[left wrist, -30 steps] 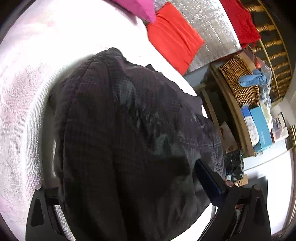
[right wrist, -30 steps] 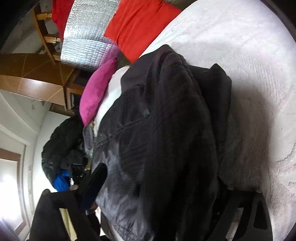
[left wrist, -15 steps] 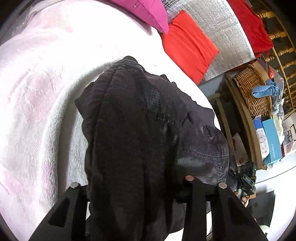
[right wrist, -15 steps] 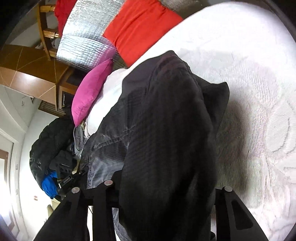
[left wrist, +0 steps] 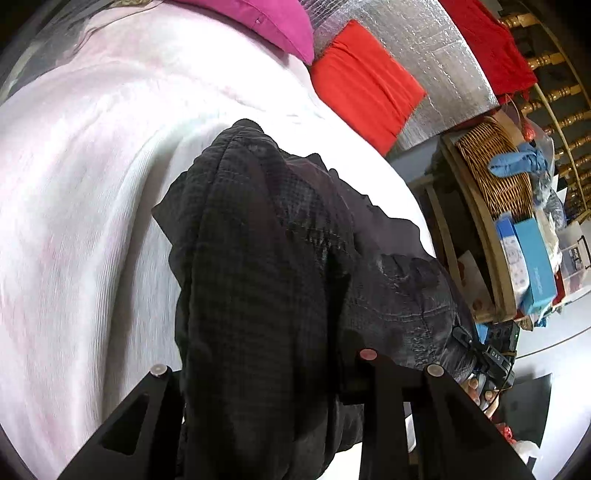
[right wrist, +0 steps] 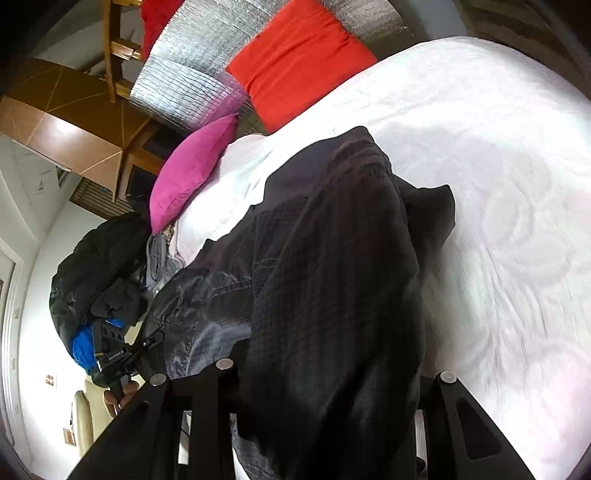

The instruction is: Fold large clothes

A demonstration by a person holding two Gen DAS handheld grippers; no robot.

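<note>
Landmark: the white bedspread point(left wrist: 92, 221).

Left wrist view, L to R: bedspread filled the left half. A dark checked garment point(left wrist: 258, 277) lay bunched on its right part, running from mid-bed down into the left claw point(left wrist: 266, 373). Claw's jaws were closing, narrow gap, w/ a thick fold of the garment packed between them; fabric spilled over both black fingers point(left wrist: 369, 402). A magenta pillow point(left wrist: 266, 18) sat at the bedspread's far edge, a red cushion point(left wrist: 365, 81) just right of it against a silver quilted panel point(left wrist: 439, 55). Beyond the bedspread's right edge: a wicker basket point(left wrist: 495, 173) w/ a blue cloth point(left wrist: 517, 162) on it, and blue boxes point(left wrist: 532, 266) below that. The other gripper body showed at the garment's lower right end.

Right wrist view, L to R: a black puffy bundle point(right wrist: 92, 266) sat off the bedspread's left edge, magenta pillow point(right wrist: 192, 166) at its far-left corner, red cushion point(right wrist: 299, 59) beyond its far edge. Garment point(right wrist: 332, 295) lay on the bedspread's point(right wrist: 498, 184) left-centre part, drawn down into the right claw point(right wrist: 332, 373). Jaws closing there too, fairly narrow, garment wedged between and draped over the fingers point(right wrist: 210, 406). Bare bedspread to the right.
</note>
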